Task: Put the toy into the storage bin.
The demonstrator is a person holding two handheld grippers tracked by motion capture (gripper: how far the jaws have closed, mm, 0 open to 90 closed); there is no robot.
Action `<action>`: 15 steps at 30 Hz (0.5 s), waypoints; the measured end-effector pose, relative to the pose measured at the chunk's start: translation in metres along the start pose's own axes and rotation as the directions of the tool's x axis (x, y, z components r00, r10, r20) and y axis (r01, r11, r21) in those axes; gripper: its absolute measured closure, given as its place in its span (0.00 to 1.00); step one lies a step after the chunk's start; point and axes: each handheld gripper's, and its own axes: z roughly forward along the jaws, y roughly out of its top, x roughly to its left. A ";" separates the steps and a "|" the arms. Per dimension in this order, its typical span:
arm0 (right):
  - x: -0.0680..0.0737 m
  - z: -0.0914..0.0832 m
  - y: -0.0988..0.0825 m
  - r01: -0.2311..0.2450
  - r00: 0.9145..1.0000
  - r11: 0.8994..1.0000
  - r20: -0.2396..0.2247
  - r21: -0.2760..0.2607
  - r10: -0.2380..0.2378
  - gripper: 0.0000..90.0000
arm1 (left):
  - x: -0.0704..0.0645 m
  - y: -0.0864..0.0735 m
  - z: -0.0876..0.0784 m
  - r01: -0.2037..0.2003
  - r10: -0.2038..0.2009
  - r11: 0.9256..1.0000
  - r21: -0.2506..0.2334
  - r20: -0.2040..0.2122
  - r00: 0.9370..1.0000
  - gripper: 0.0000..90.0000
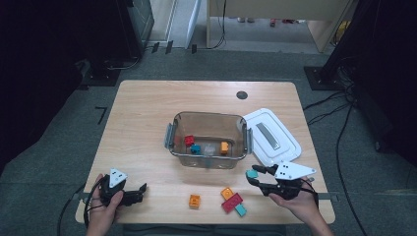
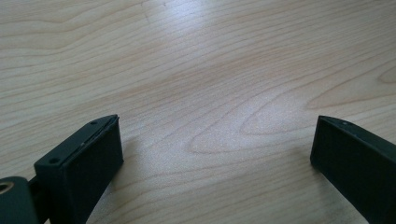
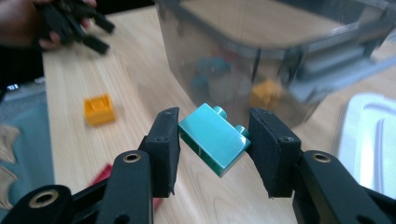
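A light wooden table [image 1: 142, 123] carries a clear plastic bin [image 1: 207, 141] at its middle, with a white lid [image 1: 271, 135] lying just beside it. Near the front edge lie an orange brick [image 1: 194, 200] and a cluster of 3 bricks [image 1: 232, 201]: orange, red and teal

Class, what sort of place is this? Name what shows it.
Probably a lab or workshop room: a wooden table on grey carpet, loose cables across the floor, dark equipment stands around it.
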 end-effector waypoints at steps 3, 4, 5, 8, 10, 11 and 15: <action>0.001 -0.006 0.010 0.004 1.000 0.999 -0.002 -0.032 -0.004 0.62 | 0.000 0.000 0.000 0.000 0.000 1.000 0.000 0.000 1.000 0.02; 0.002 -0.009 0.017 0.008 1.000 0.999 -0.004 -0.050 -0.008 0.62 | 0.000 0.000 0.000 0.000 0.000 1.000 0.000 0.000 1.000 0.02; 0.003 -0.010 0.021 0.011 1.000 0.998 -0.005 -0.061 -0.012 0.62 | 0.000 0.000 0.000 0.000 0.000 1.000 0.000 0.000 1.000 0.02; 0.004 -0.013 0.032 0.021 1.000 0.995 -0.010 -0.092 -0.022 0.62 | 0.000 0.000 0.000 0.000 0.000 1.000 0.000 0.000 1.000 0.02; 0.004 -0.013 0.036 0.023 1.000 0.994 -0.010 -0.102 -0.024 0.62 | 0.000 0.000 0.000 0.000 0.000 1.000 0.000 0.000 1.000 0.02; 0.004 -0.014 0.038 0.024 1.000 0.994 -0.012 -0.110 -0.026 0.62 | 0.000 0.000 0.000 -0.001 0.001 1.000 0.001 0.000 1.000 0.02; 0.004 -0.014 0.053 0.026 0.999 0.988 -0.019 -0.150 -0.029 0.62 | 0.000 0.000 0.000 0.000 0.000 1.000 0.000 0.000 1.000 0.02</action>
